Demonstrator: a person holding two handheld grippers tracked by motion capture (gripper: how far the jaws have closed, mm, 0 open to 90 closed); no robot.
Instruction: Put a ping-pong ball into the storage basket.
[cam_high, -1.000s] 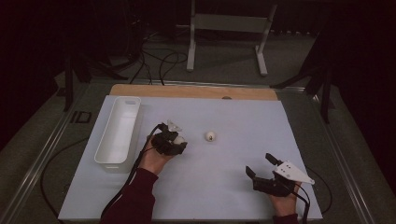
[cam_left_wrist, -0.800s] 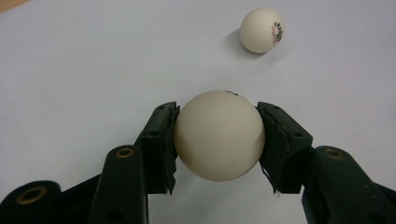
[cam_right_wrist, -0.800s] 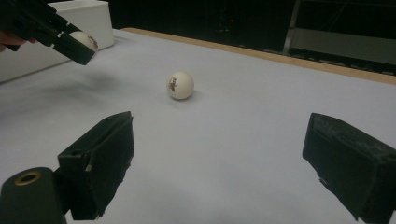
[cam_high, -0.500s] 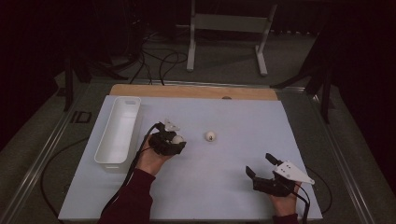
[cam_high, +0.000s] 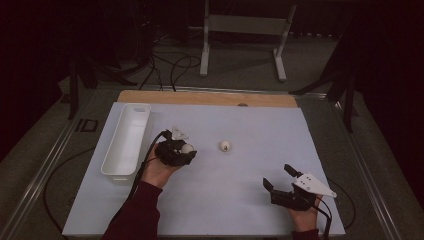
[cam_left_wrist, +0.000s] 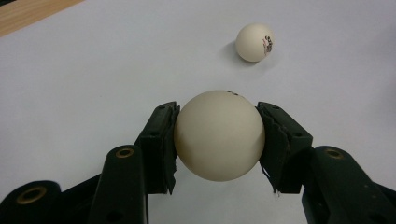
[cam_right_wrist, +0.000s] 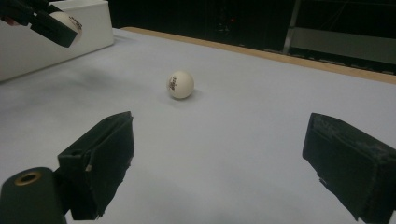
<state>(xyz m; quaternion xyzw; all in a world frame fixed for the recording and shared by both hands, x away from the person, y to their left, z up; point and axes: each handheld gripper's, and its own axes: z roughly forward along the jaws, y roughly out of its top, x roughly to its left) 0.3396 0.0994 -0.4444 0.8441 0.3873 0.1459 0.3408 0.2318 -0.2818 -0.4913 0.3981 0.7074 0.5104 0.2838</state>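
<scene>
Here we saw left gripper clenched on white ball — pads pressed against both its sides, ball lifted off pale sheet. In high view we placed this gripper just right of white tray. Second ball lay on sheet nearby, apart from both grippers. Right gripper rested low near front right corner — jaws spread wide, nothing between them, pointed toward second ball.
</scene>
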